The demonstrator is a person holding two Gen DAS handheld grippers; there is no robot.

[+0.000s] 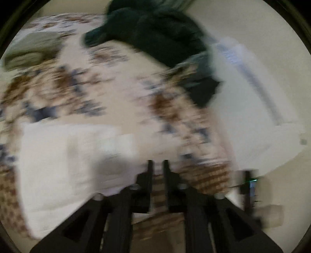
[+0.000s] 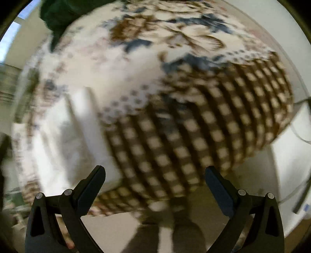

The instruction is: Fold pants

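Both views are smeared by motion. A white garment point(image 1: 64, 165), folded flat, lies on the patterned bedspread point(image 1: 108, 93) at the lower left of the left wrist view. It shows again as a pale strip point(image 2: 64, 136) at the left of the right wrist view. My left gripper point(image 1: 158, 167) hangs over the bed just right of it, its fingers a narrow gap apart with only bedspread showing between them. My right gripper point(image 2: 155, 175) stands wide open above the checked border of the bedspread point(image 2: 194, 126), holding nothing.
A heap of dark green clothes point(image 1: 155, 35) sits at the far end of the bed, also seen as a dark green heap point(image 2: 56, 13). A grey-green folded item point(image 1: 29, 52) lies at the far left. Pale floor point(image 2: 116, 223) runs beside the bed edge, and a cable point(image 2: 299, 134) trails at the right.
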